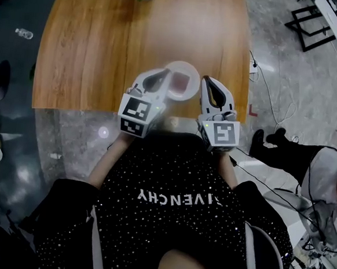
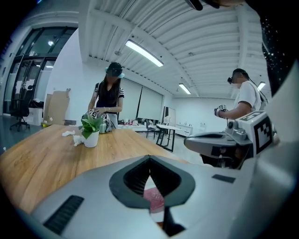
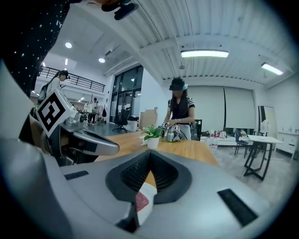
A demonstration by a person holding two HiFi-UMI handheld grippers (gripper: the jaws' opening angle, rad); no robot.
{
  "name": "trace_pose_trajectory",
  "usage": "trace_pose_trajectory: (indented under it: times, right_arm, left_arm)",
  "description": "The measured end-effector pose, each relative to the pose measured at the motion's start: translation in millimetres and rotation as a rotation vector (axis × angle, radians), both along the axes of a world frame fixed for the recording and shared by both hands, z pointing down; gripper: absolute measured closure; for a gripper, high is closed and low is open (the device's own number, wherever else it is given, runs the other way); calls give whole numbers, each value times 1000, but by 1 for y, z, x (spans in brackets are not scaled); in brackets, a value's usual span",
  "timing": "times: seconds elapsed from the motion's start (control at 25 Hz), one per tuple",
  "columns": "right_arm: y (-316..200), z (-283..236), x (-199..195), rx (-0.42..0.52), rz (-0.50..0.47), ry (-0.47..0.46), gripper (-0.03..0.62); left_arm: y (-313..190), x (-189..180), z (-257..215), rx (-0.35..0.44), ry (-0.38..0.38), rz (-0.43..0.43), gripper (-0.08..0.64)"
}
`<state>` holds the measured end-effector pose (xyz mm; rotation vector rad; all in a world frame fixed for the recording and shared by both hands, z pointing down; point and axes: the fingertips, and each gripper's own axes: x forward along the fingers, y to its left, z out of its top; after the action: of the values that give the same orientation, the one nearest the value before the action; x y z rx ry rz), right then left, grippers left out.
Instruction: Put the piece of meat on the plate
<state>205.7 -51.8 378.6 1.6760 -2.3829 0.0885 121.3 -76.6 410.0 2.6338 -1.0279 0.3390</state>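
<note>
Head view, your left gripper (image 1: 163, 72) and right gripper (image 1: 206, 80) each closed on nothing, flanking a white plate (image 1: 183, 64) bearing a pink piece of meat (image 1: 180, 81), near the wooden table (image 1: 94, 50) edge.

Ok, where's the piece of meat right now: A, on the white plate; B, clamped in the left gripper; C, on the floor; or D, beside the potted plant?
A: the head view shows the reddish piece of meat lying on the white plate, which sits near the front edge of the wooden table.
</note>
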Motion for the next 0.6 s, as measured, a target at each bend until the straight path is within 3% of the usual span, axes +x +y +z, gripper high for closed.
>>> trace_pose_trajectory:
  times: [0.16,0.28,0.6]
  right_arm:
    - [-3,-6,-4,2,11,-144,578]
    - [-4,2,11,-22,33,-49,580]
    - [-3,6,26,-27,67,40,580]
  left_arm:
    - [-1,-7,1,16,16,9,551]
    - [-4,-1,1,33,6,9,551]
    - [-11,-8,3,35,-4,-17,551]
